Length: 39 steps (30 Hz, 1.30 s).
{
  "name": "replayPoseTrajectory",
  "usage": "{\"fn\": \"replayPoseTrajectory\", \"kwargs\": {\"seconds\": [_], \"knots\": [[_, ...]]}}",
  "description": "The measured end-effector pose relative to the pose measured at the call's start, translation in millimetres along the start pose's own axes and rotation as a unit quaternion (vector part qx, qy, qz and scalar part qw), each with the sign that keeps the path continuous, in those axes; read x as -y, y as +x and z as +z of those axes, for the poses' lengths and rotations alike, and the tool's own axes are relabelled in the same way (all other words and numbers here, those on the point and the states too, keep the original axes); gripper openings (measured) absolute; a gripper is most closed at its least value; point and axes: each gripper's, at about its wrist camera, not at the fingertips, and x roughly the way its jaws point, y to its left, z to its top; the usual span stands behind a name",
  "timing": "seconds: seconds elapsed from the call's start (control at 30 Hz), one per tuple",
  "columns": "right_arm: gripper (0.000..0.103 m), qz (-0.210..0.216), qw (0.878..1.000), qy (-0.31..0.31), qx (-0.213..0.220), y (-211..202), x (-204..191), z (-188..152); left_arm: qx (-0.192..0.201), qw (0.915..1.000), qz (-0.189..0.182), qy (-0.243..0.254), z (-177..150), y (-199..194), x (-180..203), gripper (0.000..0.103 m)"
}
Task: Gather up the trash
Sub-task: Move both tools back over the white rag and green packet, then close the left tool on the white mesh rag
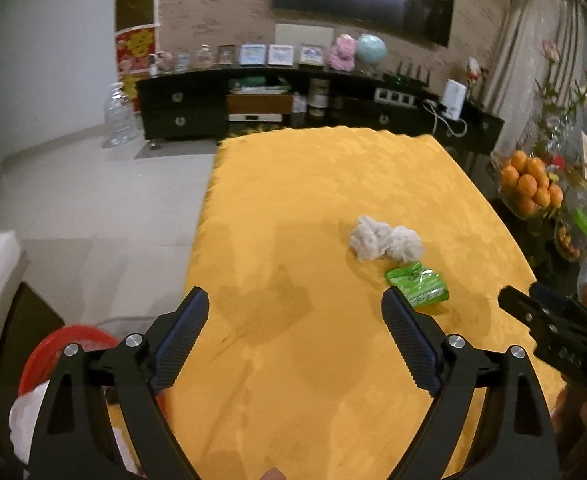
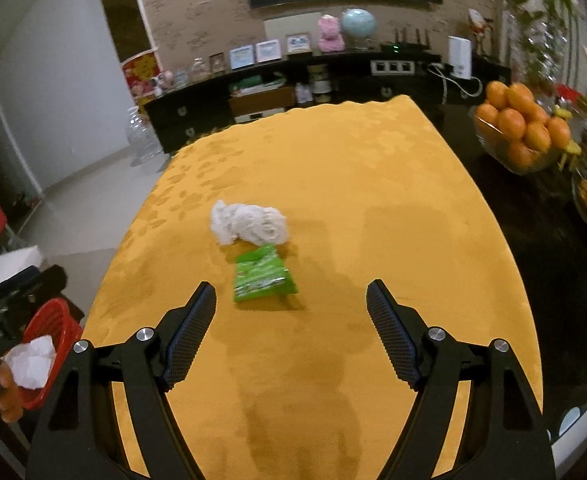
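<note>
A crumpled white tissue wad (image 1: pixel 385 242) (image 2: pixel 247 224) lies on the yellow tablecloth (image 1: pixel 313 200) (image 2: pixel 373 200). A green snack wrapper (image 1: pixel 417 283) (image 2: pixel 262 274) lies just in front of it. My left gripper (image 1: pixel 295 304) is open and empty over the table's near left part. My right gripper (image 2: pixel 291 298) is open and empty, with the wrapper just ahead near its left finger; it also shows at the right edge of the left wrist view (image 1: pixel 521 302). A red bin (image 1: pixel 65 346) (image 2: pixel 51 336) with white crumpled paper in it stands off the table's left edge.
A bowl of oranges (image 1: pixel 529 188) (image 2: pixel 521 134) and other dishes stand on the dark surface to the right. A black sideboard (image 1: pixel 181 108) with frames and a globe lines the far wall. A large clear water bottle (image 1: pixel 119 116) stands on the floor.
</note>
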Motion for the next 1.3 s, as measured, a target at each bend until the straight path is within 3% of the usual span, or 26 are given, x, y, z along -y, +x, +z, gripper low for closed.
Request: {"fn": "replayPoseTrajectory", "kwargs": {"seconds": [0.4,0.7,0.93,1.0,1.07,1.3], "knots": [[0.075,-0.027,0.999,0.033,-0.015,10,16,4,-0.035,0.9968,-0.033,0.064,41,80,46,0.085],[0.075,-0.036,0.998,0.050,-0.033,23,19,7,-0.074,0.9918,-0.068,0.078,49,138,74,0.085],[0.075,-0.037,0.997,0.049,-0.049,35,14,5,-0.078,0.9900,-0.081,0.085,44,164,85,0.085],[0.075,-0.037,0.997,0.049,-0.055,39,14,4,-0.082,0.9895,-0.082,0.086,41,169,85,0.081],[0.075,-0.037,0.996,0.051,-0.060,42,14,3,-0.089,0.9886,-0.091,0.080,39,173,83,0.062],[0.075,-0.036,0.996,0.048,-0.063,44,11,3,-0.081,0.9883,-0.103,0.077,39,160,73,0.040]]}}
